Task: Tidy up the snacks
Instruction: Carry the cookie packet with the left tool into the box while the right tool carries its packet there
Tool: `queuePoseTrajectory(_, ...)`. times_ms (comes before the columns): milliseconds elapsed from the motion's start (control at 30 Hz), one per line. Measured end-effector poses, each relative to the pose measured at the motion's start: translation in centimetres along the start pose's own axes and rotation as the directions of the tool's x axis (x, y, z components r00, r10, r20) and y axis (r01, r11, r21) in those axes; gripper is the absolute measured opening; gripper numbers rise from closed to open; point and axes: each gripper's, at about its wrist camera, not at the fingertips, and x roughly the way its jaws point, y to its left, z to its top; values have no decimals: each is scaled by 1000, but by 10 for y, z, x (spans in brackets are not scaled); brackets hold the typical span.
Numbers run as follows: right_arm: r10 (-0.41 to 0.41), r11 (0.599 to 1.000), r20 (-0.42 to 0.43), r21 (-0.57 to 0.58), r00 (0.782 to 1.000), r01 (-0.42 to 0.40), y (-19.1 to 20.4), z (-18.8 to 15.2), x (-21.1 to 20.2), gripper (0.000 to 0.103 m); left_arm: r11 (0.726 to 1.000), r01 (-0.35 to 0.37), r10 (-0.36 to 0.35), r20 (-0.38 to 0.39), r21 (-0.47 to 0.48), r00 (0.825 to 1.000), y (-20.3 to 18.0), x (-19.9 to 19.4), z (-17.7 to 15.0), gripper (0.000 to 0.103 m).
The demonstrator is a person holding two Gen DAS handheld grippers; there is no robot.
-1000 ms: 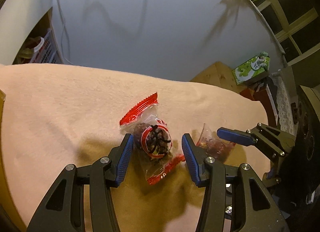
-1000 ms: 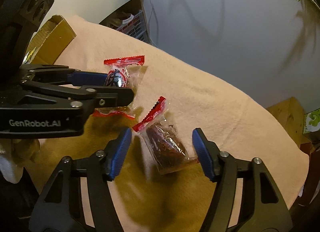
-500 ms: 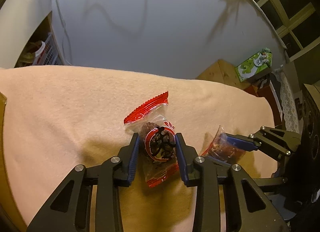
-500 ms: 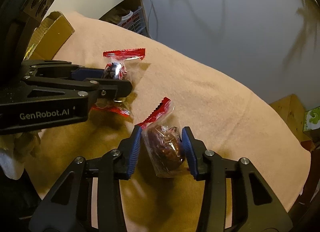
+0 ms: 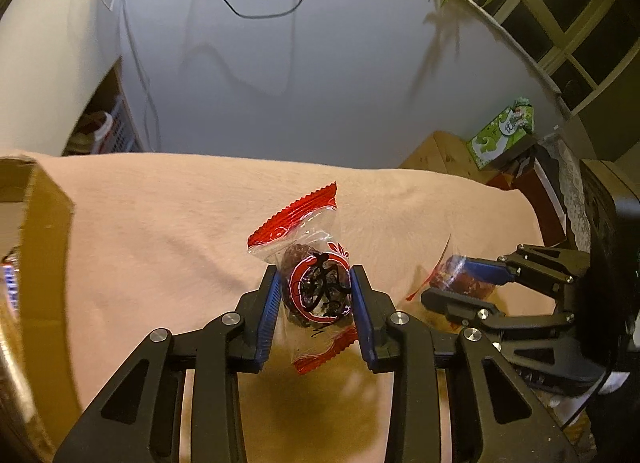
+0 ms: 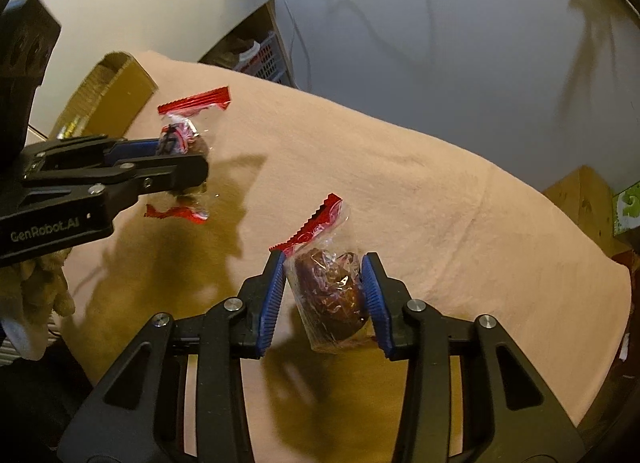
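The printed snack packet (image 5: 316, 287) sits clamped between the blue pads of the left gripper (image 5: 316, 295), lifted clear of the peach cloth (image 5: 160, 223). It is clear film with red crimped ends around a dark sweet. The right gripper (image 6: 326, 295), whose jaws have just closed, pinches a plain-sided packet (image 6: 332, 295) just beside. A cardboard box (image 5: 44, 231) stands to the left.

Dim, warm indoor light from above and behind, tinting the peach fleece cloth (image 5: 168, 223) orange. Dark, hard-edged tool shadows thrown forward across it, plant shadows soft on the pale grey wall (image 5: 320, 83). Small glints on the clear, red-edged plastic wrapper (image 6: 328, 283). Strong fisheye bending and black corners; slight blur toward the right edge.
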Motion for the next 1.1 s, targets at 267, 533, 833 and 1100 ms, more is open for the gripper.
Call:
queuePoseTrajectory(267, 28, 1000, 43, -5, 999, -27, 29, 5, -18, 41, 999, -33, 32, 66, 15, 997, 14, -37, -11, 33)
queuePoseTrajectory(533, 66, 996, 66, -60, 996, -62, 67, 28, -24, 41, 997, -79, 80, 126, -12, 989, 43, -72, -20, 33)
queuePoseTrajectory(833, 106, 984, 68, -152, 992, -94, 126, 57, -16, 41, 989, -118, 130, 150, -90, 980, 84, -97, -35, 33)
queuePoseTrajectory(1100, 141, 968, 63, -216, 988, -125, 173, 84, -2, 41, 974, -156, 181, 152, -161, 972, 117, -111, -49, 33)
